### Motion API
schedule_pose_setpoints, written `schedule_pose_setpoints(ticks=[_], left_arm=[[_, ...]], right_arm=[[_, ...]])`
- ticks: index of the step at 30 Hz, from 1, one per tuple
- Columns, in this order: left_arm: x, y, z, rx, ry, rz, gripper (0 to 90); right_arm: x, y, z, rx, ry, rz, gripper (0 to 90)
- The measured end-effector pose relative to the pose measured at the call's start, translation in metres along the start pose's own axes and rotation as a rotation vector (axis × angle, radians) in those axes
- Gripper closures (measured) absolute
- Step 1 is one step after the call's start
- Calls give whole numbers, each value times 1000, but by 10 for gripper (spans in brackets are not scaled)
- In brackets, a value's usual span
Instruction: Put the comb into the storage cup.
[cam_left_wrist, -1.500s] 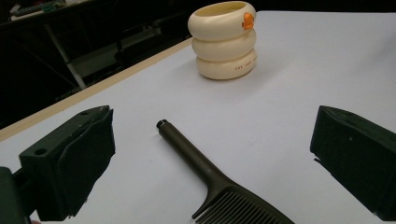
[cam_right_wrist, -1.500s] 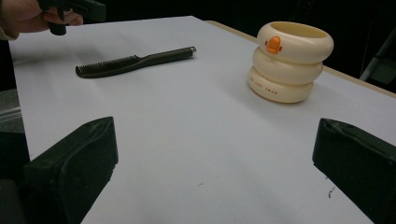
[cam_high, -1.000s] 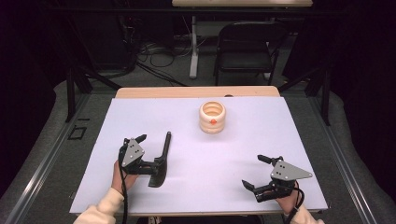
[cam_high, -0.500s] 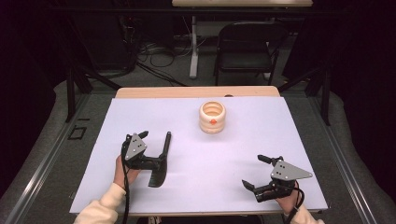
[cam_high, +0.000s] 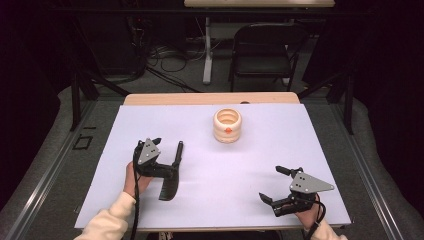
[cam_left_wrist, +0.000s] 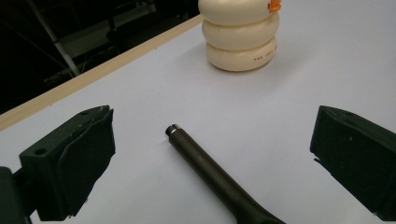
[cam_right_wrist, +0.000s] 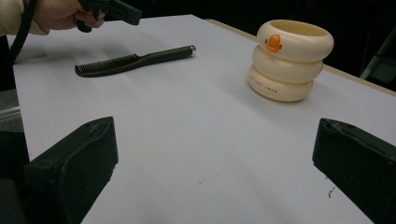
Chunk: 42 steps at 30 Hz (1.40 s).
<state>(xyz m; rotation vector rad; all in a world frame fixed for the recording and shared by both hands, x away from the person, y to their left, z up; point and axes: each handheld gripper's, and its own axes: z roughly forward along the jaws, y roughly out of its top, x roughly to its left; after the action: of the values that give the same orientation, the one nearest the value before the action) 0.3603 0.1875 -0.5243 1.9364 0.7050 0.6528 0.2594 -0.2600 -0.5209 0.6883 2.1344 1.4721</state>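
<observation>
The big white table (cam_high: 300, 150) holds just two things. The bigger one is the cream holder (cam_high: 227, 125), shaped like three fat rings stacked up, with a small orange duck beak on it. It stands upright near the far edge of the table, about in the middle, and its top is open. The smaller one is the dark comb (cam_high: 171, 172). It lies flat near the left part of the near edge, well apart from the holder, with its thin round handle pointing toward the far edge and its teeth end toward the person. The left gripper (cam_high: 167, 146) hangs right over the comb, and its jaws are wide apart with the handle lying between them, not touching either one. The left hand (cam_high: 133, 181) holds the gripper low and level, pointing at the far edge. To grab the comb well, I think the gripper should come straight down until both jaws sit beside the handle, then close slowly on the round part, not the teeth, so the comb does not spin or slide away on the smooth table. The right gripper (cam_high: 274, 183) rests near the near right corner, well apart from the comb. Its jaws are wide apart too and hold nothing, and they point to the left, toward the middle of the table.
</observation>
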Motion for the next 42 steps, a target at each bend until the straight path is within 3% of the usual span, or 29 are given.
schedule_pose_setpoints(ticks=[7,31,35,38,42], left_arm=[[6,3,8,2,-5,-11,0],[19,14,41,109,-13,-15,0],[18,13,47,117,2,9,57],[20,16,52,133,-10,10,152],[21,18,58,150,-18,12,176]], right_arm=[[0,0,0,-1,-1,1,0],[0,0,0,5,0,2,0],[-1,0,0,4,-1,-2,0],[0,0,0,5,0,1,0],[0,0,0,6,2,1,0]])
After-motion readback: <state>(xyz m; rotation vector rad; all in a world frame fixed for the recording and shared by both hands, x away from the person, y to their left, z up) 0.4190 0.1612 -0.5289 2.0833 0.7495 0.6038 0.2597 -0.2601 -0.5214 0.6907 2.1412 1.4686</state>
